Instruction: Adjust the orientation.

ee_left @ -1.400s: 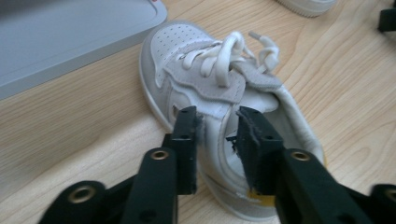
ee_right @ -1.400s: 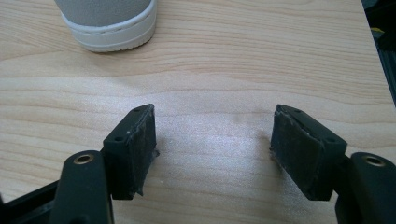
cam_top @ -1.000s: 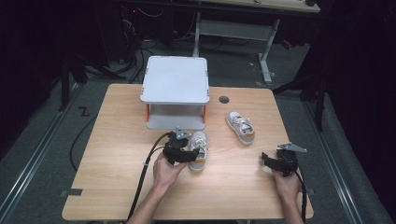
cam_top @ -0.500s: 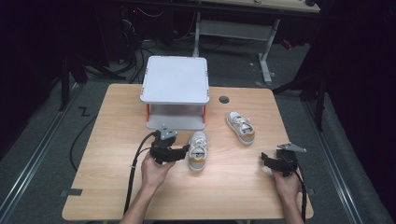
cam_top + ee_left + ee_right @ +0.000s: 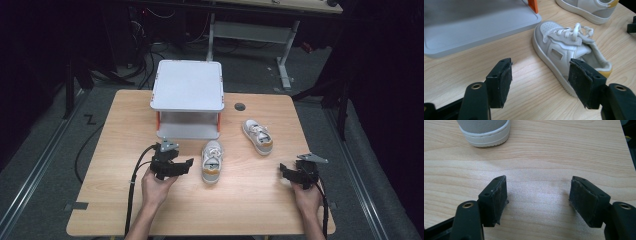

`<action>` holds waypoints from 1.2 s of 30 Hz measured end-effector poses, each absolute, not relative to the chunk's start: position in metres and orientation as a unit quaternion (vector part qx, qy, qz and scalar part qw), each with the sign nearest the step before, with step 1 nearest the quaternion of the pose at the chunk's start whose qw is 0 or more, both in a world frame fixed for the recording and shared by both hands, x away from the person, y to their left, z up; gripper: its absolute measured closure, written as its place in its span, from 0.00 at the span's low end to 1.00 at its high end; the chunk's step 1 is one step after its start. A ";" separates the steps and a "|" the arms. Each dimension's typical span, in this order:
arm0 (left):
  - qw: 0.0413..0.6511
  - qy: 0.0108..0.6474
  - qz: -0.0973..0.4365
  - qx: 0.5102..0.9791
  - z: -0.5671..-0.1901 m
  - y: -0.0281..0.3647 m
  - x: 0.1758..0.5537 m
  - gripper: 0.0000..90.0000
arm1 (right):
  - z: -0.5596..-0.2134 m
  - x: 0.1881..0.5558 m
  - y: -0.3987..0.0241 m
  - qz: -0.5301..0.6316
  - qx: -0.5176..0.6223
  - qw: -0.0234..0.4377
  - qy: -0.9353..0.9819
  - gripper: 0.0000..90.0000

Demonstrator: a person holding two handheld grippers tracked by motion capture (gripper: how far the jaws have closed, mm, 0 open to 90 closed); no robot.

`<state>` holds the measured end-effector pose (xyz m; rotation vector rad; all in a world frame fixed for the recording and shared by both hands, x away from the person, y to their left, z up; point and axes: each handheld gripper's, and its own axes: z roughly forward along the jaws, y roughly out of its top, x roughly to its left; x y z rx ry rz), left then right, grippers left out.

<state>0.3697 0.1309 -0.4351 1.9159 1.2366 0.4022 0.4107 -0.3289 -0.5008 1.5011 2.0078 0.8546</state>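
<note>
In the high view, the left gripper (image 5: pixel 186 165) sat just left of the near shoe (image 5: pixel 212 161) at mid-frame on the counter (image 5: pixel 110 200), its fingers (image 5: pixel 502 80) having just been opening, wide apart with only bare wood between them and clear of the shoe. The right gripper (image 5: pixel 286 171) rested at lower right, its fingers (image 5: pixel 496 200) wide and empty. A second shoe (image 5: pixel 258 136) lay right of the grey shelf stand (image 5: pixel 189 92).

On the tabletop (image 5: pixel 100 200), a rack (image 5: pixel 188 100) stood far centre; one shoe (image 5: pixel 212 161) lay just near it, another shoe (image 5: pixel 258 136) farther right, apart.
</note>
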 end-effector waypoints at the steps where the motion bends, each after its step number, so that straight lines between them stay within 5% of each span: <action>1: 0.402 0.489 0.159 0.757 -0.436 0.133 0.369 0.40 | -0.501 0.411 -0.329 0.313 0.550 0.244 0.735 0.34; 36: 0.382 0.576 0.204 0.694 -0.482 0.199 0.362 0.36 | -0.501 0.410 -0.329 0.312 0.550 0.246 0.735 0.34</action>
